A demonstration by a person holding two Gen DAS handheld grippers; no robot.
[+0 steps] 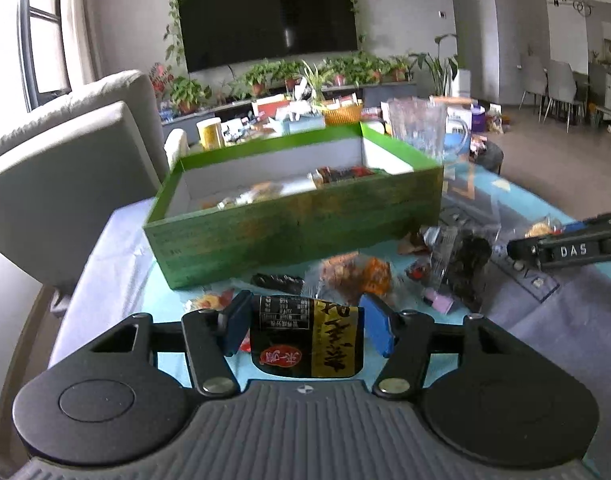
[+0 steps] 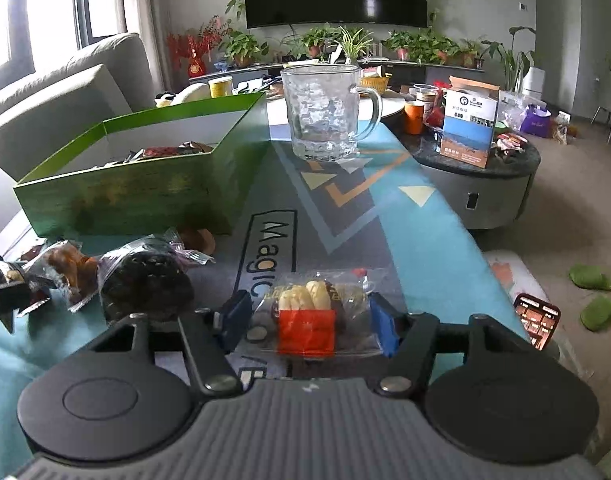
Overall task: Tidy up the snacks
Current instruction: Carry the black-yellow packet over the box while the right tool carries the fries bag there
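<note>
Ok so both grippers have a snack between the pads rn. Left gripper (image 1: 307, 326) sits around a black-and-yellow packet (image 1: 309, 338), blue pads at both its sides. Looks like a grip, but I can't tell for sure the pads press, esp. the right pad. Right gripper (image 2: 305, 320) is closed on a clear packet w/ a red label (image 2: 309, 320), pale biscuits inside, just above the mat (image 2: 425, 248).

The green box (image 1: 293, 224) stands just ahead of the left gripper, already has a few snacks in it. More loose ones lie on the mat btw box and grippers: an orange pack (image 1: 355, 274), a dark one in clear wrap (image 1: 463, 264).

How I'd do this step, imo:
- confirm the left pads really bite before lifting; the wrapper looks slick and prob slides
- lift enough to clear the near wall of the box, don't drag over the loose packs
- one hand at a time so the grippers don't bump over the box
- open the jaws low inside, in a bare spot by the white lining
- right hand: watch the glass mug (image 2: 325, 116) standing just beside the box's far corner
</note>
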